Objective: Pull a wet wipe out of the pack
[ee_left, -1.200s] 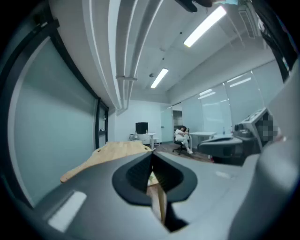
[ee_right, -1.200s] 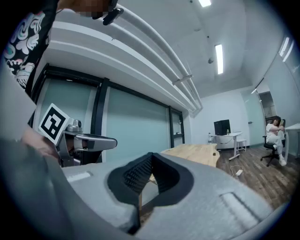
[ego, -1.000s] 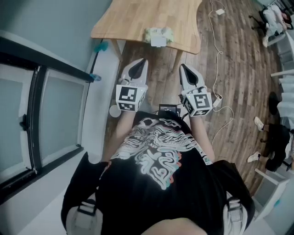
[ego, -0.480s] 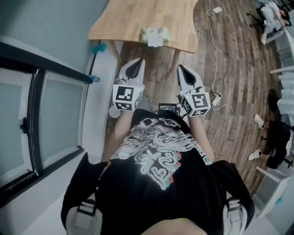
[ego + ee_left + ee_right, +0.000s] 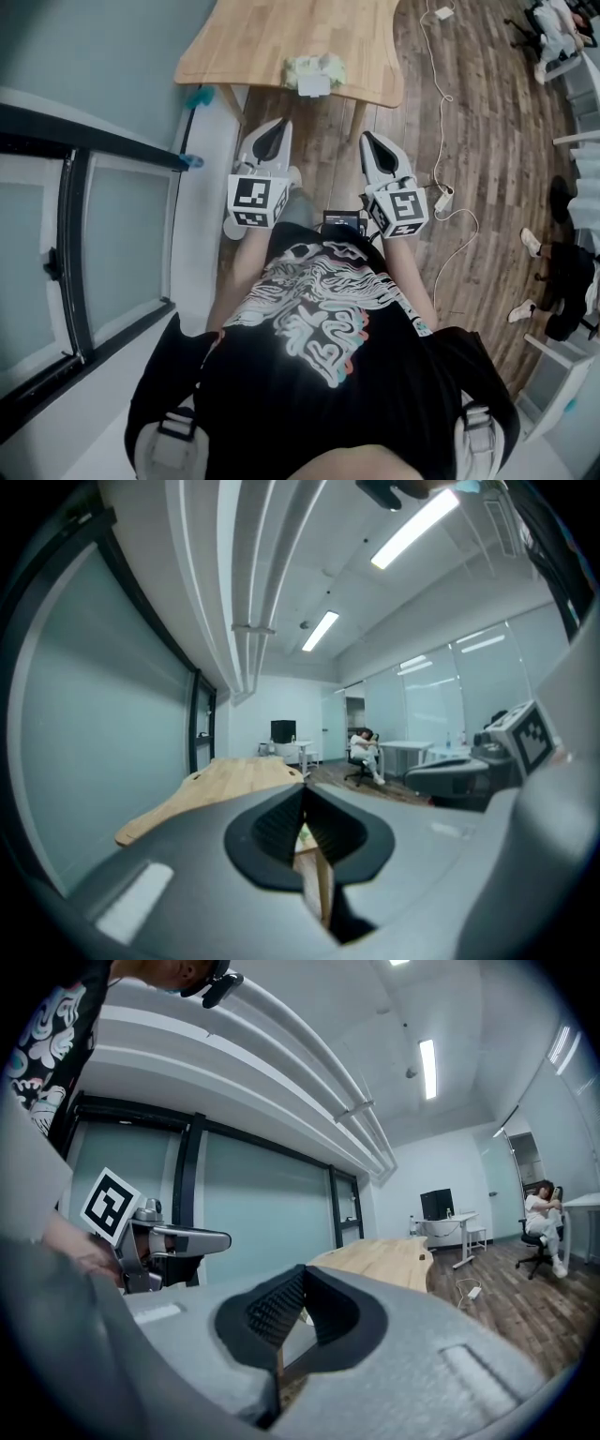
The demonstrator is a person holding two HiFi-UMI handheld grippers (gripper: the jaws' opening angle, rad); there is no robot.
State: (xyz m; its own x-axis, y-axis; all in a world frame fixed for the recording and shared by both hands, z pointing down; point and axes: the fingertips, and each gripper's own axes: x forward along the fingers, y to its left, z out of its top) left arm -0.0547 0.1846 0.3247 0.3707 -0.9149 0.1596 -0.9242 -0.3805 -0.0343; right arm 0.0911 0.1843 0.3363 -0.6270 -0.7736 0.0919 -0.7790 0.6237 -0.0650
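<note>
The wet wipe pack (image 5: 312,72), pale green with a white flap, lies at the near edge of the wooden table (image 5: 272,37). My left gripper (image 5: 276,125) and right gripper (image 5: 367,138) are held side by side in front of my chest, over the floor and short of the table. They point level at the table, and both are shut with nothing between the pads. In the left gripper view the jaws (image 5: 303,789) meet at the tips, and a sliver of the pack (image 5: 304,835) shows below them. The right gripper's (image 5: 305,1271) jaws also meet in its own view.
A glass partition with a dark frame (image 5: 84,244) runs along the left. A white cable and power strip (image 5: 442,200) lie on the wood floor at the right. Further right are shoes (image 5: 530,246) and a chair base. A person sits at a desk (image 5: 366,752) far across the room.
Both grippers have kept their places and stayed shut. The head view has drifted a little, so the table and pack sit slightly higher and further left.
</note>
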